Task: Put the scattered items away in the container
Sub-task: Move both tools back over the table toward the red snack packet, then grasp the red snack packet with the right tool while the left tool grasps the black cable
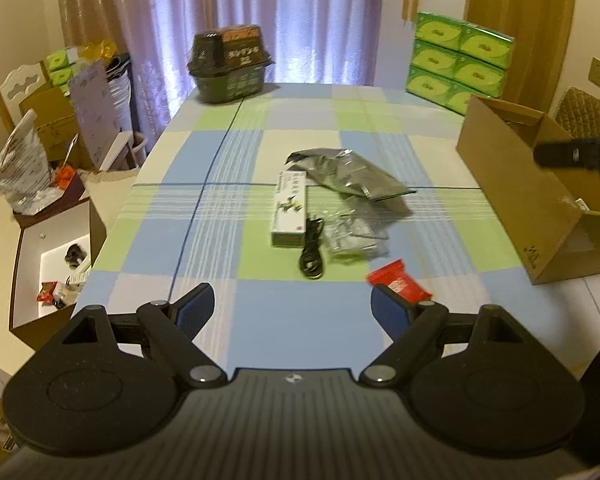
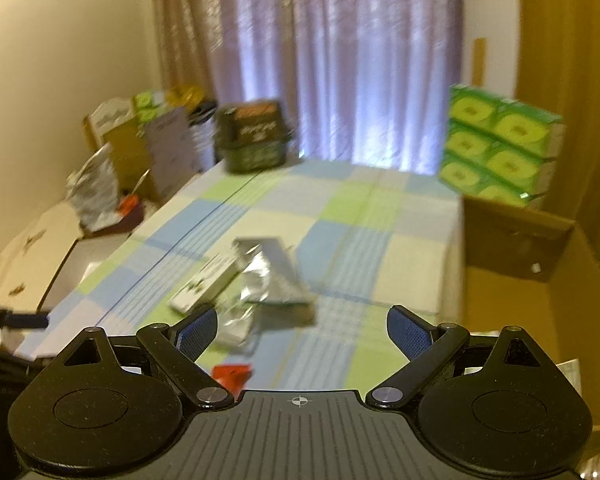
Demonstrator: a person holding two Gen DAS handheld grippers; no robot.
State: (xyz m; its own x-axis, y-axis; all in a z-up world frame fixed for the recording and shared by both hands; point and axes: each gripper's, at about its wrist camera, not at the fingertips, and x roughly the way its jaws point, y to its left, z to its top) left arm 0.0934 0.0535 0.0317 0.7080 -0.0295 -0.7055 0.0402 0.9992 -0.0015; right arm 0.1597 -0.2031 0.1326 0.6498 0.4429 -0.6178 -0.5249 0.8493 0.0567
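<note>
Both grippers, left (image 1: pixel 292 300) and right (image 2: pixel 302 326), gape wide, empty, above the checked tablecloth (image 1: pixel 260 320).

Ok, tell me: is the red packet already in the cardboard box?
No, the red packet lies on the tablecloth, apart from the cardboard box.

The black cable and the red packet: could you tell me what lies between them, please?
Only bare tablecloth. In the left wrist view the black cable ends short of the red packet, with a clear wrapper beside the cable, not between them.
</note>
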